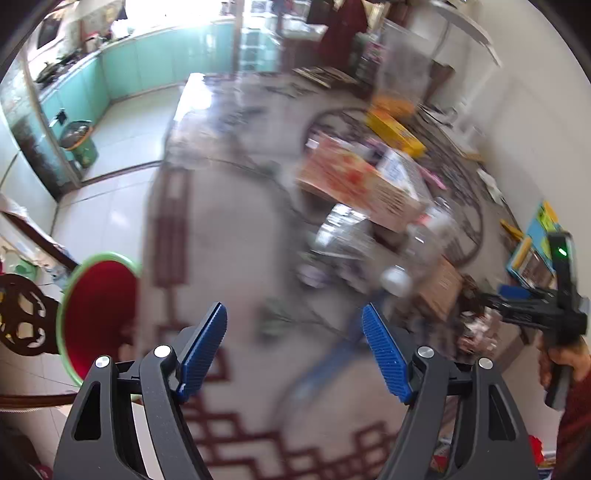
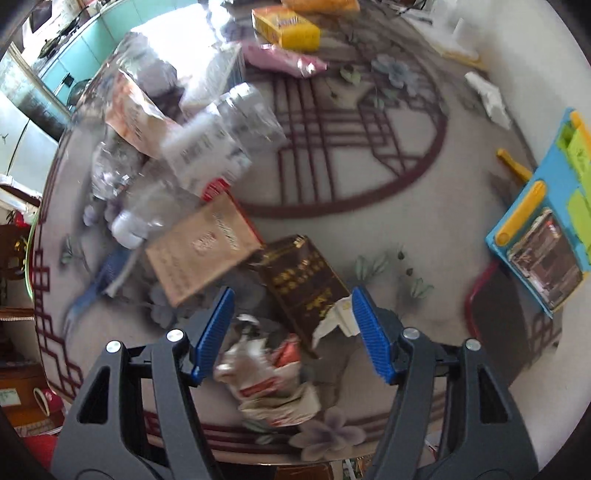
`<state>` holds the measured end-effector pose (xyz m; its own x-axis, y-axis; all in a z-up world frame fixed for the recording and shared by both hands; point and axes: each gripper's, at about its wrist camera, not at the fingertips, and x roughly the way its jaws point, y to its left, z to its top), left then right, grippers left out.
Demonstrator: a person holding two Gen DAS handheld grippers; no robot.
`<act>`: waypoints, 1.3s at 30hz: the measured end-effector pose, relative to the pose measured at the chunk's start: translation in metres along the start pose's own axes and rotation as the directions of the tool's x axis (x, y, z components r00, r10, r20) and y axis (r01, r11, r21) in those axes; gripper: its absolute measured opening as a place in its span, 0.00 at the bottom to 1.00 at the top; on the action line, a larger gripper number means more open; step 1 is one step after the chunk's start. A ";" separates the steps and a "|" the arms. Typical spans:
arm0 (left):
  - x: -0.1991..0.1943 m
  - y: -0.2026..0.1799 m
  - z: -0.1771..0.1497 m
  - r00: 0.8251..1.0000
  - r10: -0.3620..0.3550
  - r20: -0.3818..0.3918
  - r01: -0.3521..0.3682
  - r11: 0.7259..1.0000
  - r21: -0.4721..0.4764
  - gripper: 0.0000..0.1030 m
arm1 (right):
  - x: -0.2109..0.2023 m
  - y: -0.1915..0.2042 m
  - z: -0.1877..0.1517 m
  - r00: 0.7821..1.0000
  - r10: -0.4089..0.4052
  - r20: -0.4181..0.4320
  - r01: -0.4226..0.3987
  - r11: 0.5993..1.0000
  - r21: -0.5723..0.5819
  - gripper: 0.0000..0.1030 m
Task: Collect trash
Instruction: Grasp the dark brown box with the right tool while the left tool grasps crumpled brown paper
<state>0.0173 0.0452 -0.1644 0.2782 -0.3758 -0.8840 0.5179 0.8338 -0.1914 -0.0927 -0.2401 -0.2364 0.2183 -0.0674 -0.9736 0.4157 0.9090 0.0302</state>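
Note:
Trash is piled on a patterned carpet. In the right wrist view, a crumpled wrapper (image 2: pixel 266 373) lies just below my right gripper (image 2: pixel 292 291), between its open fingers and untouched. Beyond it lie a dark brown box (image 2: pixel 303 277), a tan box (image 2: pixel 199 247), clear plastic bottles (image 2: pixel 218 136), a pink bag (image 2: pixel 284 59) and a yellow box (image 2: pixel 288 27). In the blurred left wrist view, my left gripper (image 1: pixel 293 308) hangs open and empty over bare carpet. A red bin with a green rim (image 1: pixel 99 317) stands at its left, and the pile of boxes (image 1: pixel 354 181) lies ahead.
A person's hand holds the right gripper (image 1: pixel 509 299) at the left wrist view's right edge. A blue and yellow toy board (image 2: pixel 546 221) lies on the carpet at the right, with white paper scraps (image 2: pixel 487 96) beyond it. Dark wooden furniture (image 1: pixel 22 317) stands beside the bin. Turquoise kitchen cabinets (image 1: pixel 147 62) are far off.

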 end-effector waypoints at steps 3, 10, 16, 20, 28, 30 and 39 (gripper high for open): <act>0.012 -0.057 -0.013 0.998 -0.052 -0.046 0.054 0.998 0.040 0.70 | 0.016 -0.010 0.002 0.999 0.036 -0.028 -0.038 0.997 -0.067 0.62; 0.037 -0.160 -0.034 0.987 -0.118 -0.107 0.129 0.987 0.101 0.71 | 0.027 -0.027 0.002 0.987 0.155 -0.042 -0.160 0.973 -0.165 0.35; 0.068 -0.212 -0.048 0.962 -0.174 -0.209 0.197 0.976 0.095 0.71 | 0.001 -0.067 0.014 0.970 0.241 0.038 -0.236 0.966 -0.104 0.29; 0.093 -0.229 -0.058 0.947 -0.166 -0.275 0.198 0.976 0.092 0.70 | -0.011 -0.093 0.020 0.957 0.280 0.076 -0.276 0.959 -0.065 0.29; 0.105 -0.226 -0.056 0.945 -0.169 -0.279 0.178 0.984 0.006 0.40 | -0.014 -0.103 0.028 0.938 0.334 0.093 -0.332 0.943 -0.037 0.29; 0.095 -0.222 -0.052 0.961 -0.139 -0.238 0.146 0.989 0.014 0.39 | -0.015 -0.102 0.029 0.930 0.352 0.102 -0.351 0.936 -0.031 0.29; 0.045 -0.197 -0.012 0.998 -0.031 -0.055 0.031 0.999 -0.014 0.39 | -0.038 -0.081 0.040 0.914 0.370 0.169 -0.360 0.929 -0.085 0.29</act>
<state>-0.0824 -0.1309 -0.1714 0.2171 -0.3790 -0.8996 0.5144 0.8277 -0.2245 -0.0993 -0.3272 -0.1923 0.5024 0.2052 -0.8400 0.2327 0.9035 0.3599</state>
